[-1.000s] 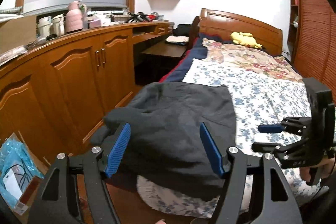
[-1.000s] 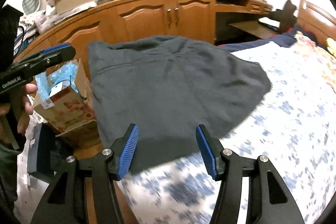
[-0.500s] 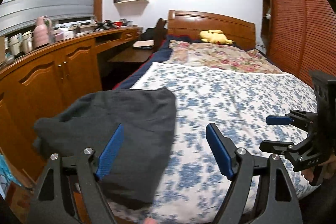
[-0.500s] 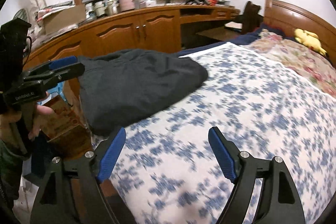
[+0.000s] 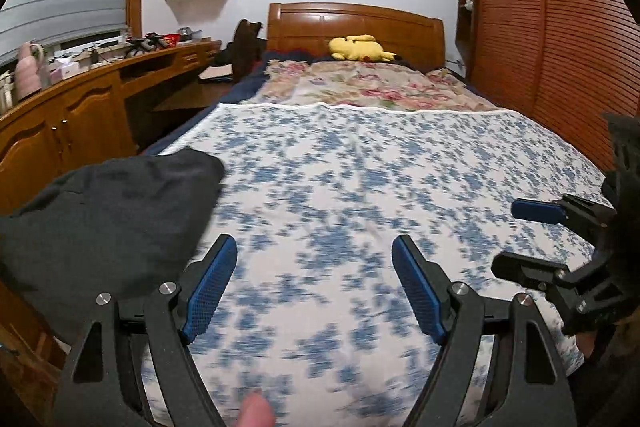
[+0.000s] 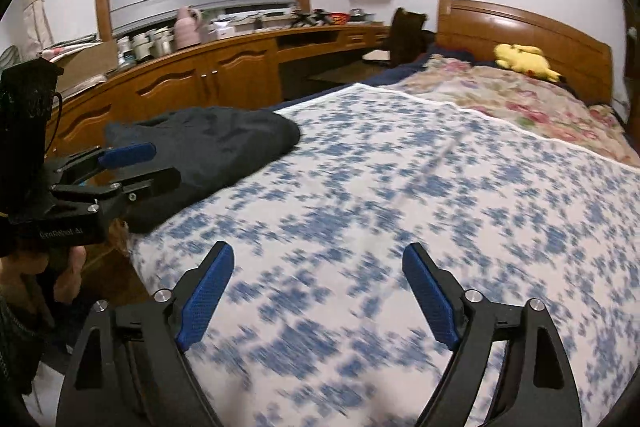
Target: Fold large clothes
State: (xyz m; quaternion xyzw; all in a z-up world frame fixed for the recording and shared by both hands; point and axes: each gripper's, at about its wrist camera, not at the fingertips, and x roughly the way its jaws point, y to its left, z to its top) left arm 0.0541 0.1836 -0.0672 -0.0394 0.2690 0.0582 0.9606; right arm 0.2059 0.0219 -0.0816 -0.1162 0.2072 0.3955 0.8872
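Observation:
A dark grey folded garment (image 5: 104,211) lies at the near left corner of the bed (image 5: 360,187), also seen in the right wrist view (image 6: 216,143). My left gripper (image 5: 314,287) is open and empty above the blue-flowered sheet, to the right of the garment. It shows from the side in the right wrist view (image 6: 140,163), beside the garment. My right gripper (image 6: 318,291) is open and empty above the sheet, apart from the garment. It shows at the right edge of the left wrist view (image 5: 520,239).
A flowered quilt (image 5: 368,87) and a yellow plush toy (image 5: 360,49) lie near the wooden headboard (image 5: 356,23). Wooden cabinets (image 6: 200,79) with cluttered tops run along the left. A slatted wardrobe (image 5: 540,39) stands on the right.
Both grippers swung right, away from the garment, toward the middle of the bed. The garment now sits at the left of both views. Both stay open.

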